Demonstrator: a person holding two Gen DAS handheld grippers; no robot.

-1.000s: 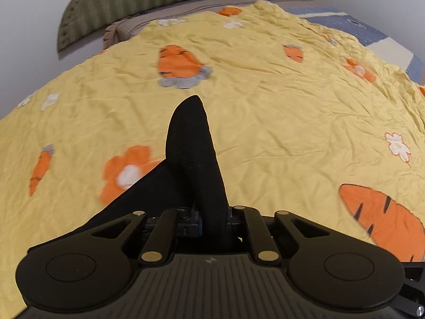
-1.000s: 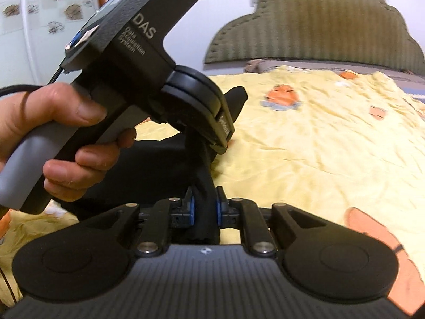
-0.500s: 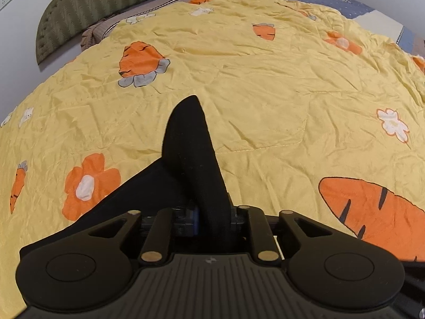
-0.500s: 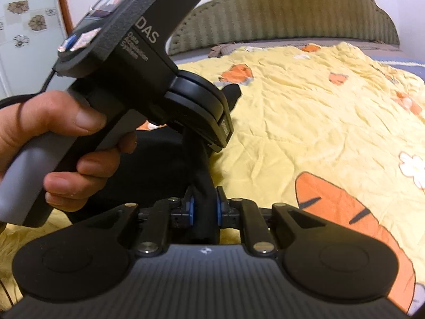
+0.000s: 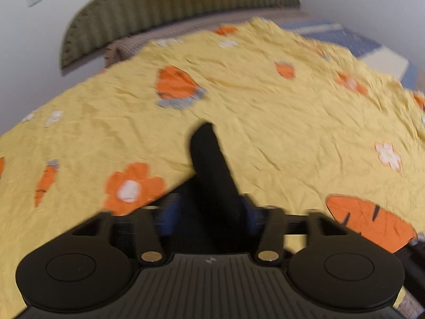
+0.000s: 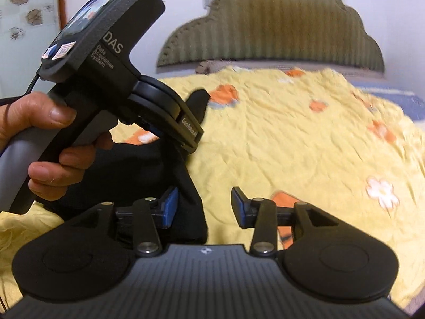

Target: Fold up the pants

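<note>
Two grippers — right gripper [image 6: 203, 207] spread, black pants [image 6: 183, 186] slipping free; left gripper [image 5: 209, 212] apparently also parting, blurred. Withdraw slowly, avoid dragging the fold.

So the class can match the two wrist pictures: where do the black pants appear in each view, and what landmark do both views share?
Left wrist: black pants at lower centre, rising between the left gripper fingers.
Right wrist: pants at lower left, beside the open right gripper, under the other gripper.
Shared landmark: the olive headboard at the top.
</note>
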